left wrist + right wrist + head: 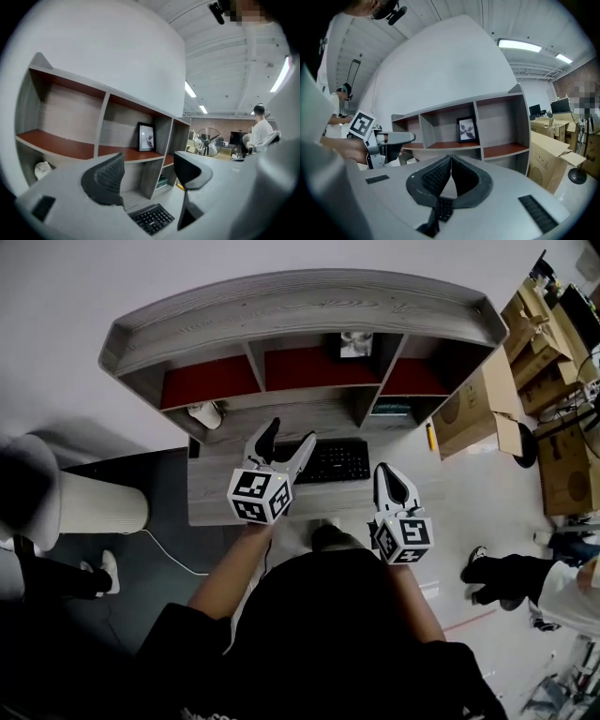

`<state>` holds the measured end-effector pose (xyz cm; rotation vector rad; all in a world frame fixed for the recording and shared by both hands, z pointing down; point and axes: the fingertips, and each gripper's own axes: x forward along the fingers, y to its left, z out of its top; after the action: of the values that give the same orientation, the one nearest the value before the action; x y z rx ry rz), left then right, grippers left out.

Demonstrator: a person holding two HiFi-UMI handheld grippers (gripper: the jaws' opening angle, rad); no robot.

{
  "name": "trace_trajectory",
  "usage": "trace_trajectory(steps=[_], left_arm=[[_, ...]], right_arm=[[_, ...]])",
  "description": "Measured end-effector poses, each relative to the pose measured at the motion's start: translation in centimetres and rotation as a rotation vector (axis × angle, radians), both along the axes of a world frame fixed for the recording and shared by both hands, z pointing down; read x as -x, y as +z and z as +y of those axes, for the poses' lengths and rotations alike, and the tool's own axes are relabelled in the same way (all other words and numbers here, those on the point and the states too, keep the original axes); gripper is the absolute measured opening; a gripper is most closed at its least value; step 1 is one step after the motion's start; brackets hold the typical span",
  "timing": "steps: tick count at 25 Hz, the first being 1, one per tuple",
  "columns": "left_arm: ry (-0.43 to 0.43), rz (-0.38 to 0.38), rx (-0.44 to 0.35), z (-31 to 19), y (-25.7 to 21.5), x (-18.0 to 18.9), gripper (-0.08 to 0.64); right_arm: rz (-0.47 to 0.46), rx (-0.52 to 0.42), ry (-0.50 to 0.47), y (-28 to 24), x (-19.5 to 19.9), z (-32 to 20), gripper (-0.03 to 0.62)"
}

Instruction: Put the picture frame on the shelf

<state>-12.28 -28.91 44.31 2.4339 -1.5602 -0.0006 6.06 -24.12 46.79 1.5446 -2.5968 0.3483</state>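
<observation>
A black picture frame stands upright in the middle upper compartment of the grey shelf unit on the desk. It also shows in the left gripper view as the picture frame and in the right gripper view as the picture frame. My left gripper hovers over the desk in front of the shelf, open and empty, well short of the frame. My right gripper is lower and to the right, shut on nothing. In its own view the left gripper gapes wide. The right gripper has its pads pressed together.
A black keyboard lies on the desk under the grippers. A white object sits in the lower left compartment, a teal item in the lower right one. Cardboard boxes stand right of the desk, where a person's shoes show.
</observation>
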Motion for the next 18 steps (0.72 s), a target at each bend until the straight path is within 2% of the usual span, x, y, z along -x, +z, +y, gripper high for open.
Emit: trace_trajectory(steps=[6,12,16,18], left_arm=[[-0.032,0.037,0.017,9.0,1.0,3.0,0.295],[-0.007,0.07,-0.006,17.0,1.5,3.4,0.163],[-0.017,0.106,-0.01,20.3,2.1,3.5,0.07],[-0.026,0.11,-0.007,21.7,2.5,3.3,0.053]], right_arm=[[0.03,-0.002,-0.045,0.0,2.5,5.5,0.014],[0.083,-0.008,-0.058,-0.7,3.0,10.6,0.014],[0.106,-0.001,-0.05,-0.6,2.6,13.6,0.014],[0.115,0.004,-0.046,-0.5,1.9,14.8,0.014]])
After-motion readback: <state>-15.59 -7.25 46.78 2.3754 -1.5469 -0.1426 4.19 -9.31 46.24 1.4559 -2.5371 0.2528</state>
